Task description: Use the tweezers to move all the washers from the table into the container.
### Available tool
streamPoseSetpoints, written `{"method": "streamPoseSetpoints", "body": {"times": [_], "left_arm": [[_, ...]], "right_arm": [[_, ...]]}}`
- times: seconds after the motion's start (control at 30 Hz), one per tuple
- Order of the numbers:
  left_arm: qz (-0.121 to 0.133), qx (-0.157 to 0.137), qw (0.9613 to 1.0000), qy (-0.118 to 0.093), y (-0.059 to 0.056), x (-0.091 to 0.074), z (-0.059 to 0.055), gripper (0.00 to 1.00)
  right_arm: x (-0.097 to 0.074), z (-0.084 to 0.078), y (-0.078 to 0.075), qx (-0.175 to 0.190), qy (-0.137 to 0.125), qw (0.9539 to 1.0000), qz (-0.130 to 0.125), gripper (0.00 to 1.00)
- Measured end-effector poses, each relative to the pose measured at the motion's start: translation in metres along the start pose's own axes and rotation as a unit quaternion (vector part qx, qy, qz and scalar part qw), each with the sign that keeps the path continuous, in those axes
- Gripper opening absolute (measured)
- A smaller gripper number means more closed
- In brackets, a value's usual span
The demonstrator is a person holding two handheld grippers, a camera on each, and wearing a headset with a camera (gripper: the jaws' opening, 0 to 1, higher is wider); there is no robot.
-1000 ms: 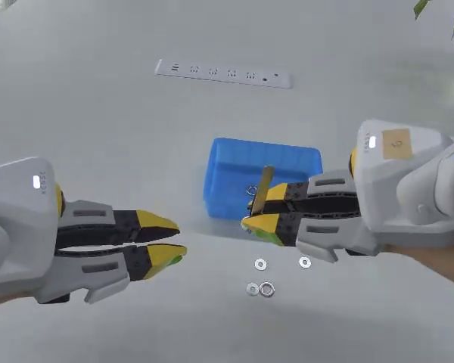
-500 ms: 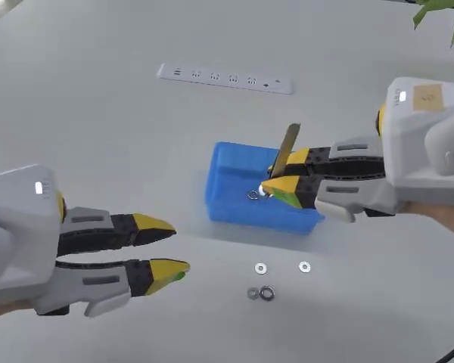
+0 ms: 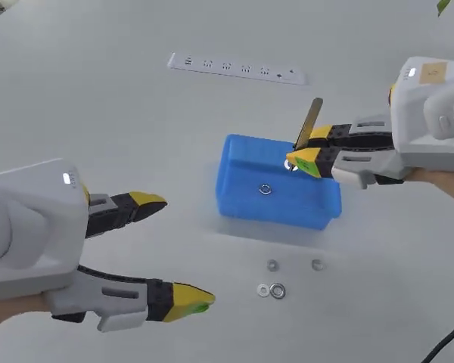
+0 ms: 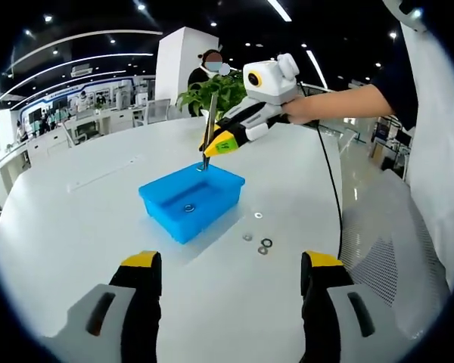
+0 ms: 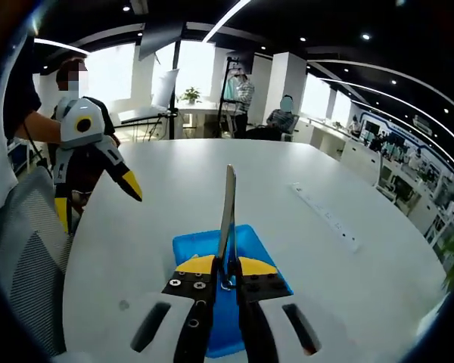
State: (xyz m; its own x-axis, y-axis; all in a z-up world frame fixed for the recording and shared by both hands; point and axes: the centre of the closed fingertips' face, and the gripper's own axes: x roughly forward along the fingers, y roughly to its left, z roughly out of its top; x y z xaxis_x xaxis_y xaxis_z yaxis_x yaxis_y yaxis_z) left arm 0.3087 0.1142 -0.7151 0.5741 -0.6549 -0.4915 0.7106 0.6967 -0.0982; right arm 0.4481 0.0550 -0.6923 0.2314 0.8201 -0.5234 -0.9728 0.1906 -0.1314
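Container [image 3: 278, 198] sitting on table [image 3: 98, 113], one washer [image 3: 265, 189] lying inside; apparently four washers [image 3: 278, 290] lying before it; power strip [image 3: 237, 69] lying behind.

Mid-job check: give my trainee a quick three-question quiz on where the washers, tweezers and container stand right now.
1. True or false: the left gripper holds the tweezers.
2. How many washers lie on the table outside the blue container? A two, B four, C six.
3. Fill in: the ___ gripper hangs over the container.
Key: 1 false, the right gripper clamps them; 2 B; 3 right.
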Motion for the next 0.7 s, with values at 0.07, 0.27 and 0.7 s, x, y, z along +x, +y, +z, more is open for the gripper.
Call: {"method": "streamPoseSetpoints", "body": {"times": [0.07, 0.27, 0.7], "left_arm": [[0.000, 0.000, 1.0000, 0.006, 0.000, 0.001, -0.002, 0.81], [0.021, -0.012, 0.9997, -0.008, 0.010, 0.000, 0.006, 0.84], [0.036, -0.027, 0.9988, -0.017, 0.020, -0.001, 0.013, 0.87]], "right_arm": [[0.006, -0.004, -0.005, 0.000, 0.004, 1.0000, -0.001, 0.10], [0.023, -0.022, -0.009, -0.002, 0.023, 0.9997, 0.002, 0.10], [0.040, -0.047, -0.009, 0.016, 0.036, 0.9992, -0.001, 0.10]]}}
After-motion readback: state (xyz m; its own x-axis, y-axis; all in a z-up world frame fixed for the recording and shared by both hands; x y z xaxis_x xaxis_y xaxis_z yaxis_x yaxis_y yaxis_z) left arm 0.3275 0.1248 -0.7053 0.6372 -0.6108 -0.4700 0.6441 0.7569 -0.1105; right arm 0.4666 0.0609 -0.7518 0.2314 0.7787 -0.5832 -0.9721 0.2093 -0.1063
